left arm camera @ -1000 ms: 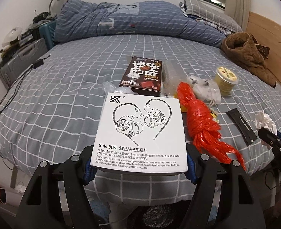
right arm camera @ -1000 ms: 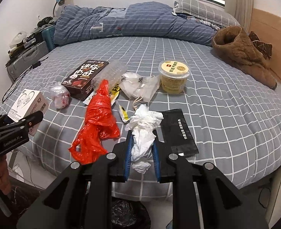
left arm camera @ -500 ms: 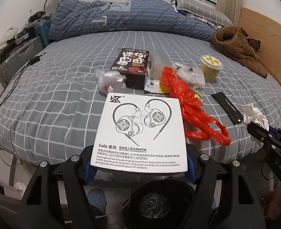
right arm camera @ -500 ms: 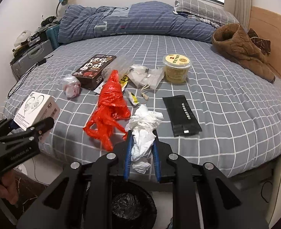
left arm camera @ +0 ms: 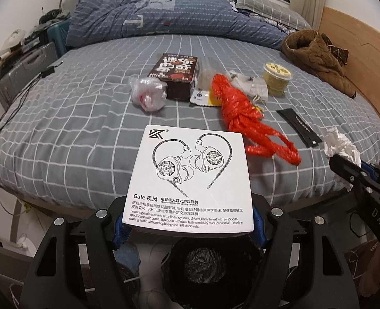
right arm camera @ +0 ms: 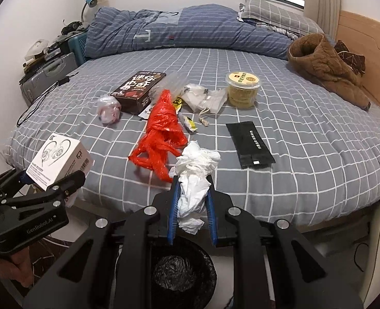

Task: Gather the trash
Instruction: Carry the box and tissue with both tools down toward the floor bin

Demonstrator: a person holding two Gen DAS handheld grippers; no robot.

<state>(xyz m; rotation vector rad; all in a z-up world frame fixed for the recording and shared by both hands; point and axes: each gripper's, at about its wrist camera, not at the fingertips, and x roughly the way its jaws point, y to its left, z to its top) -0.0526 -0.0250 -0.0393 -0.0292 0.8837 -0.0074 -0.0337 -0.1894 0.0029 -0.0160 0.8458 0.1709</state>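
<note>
Tissue (right arm camera: 193,177) sits squeezed in the right gripper (right arm camera: 191,200), white box (left arm camera: 190,177) in the left gripper (left arm camera: 190,228), both above the black bin (right arm camera: 182,270) past the bed's (right arm camera: 305,154) near edge

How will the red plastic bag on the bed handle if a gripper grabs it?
The red plastic bag is crumpled thin film, so probably floppy and light. Its twisted tail trails loose and would likely dangle. The glossy surface may slip between the pads.
</note>
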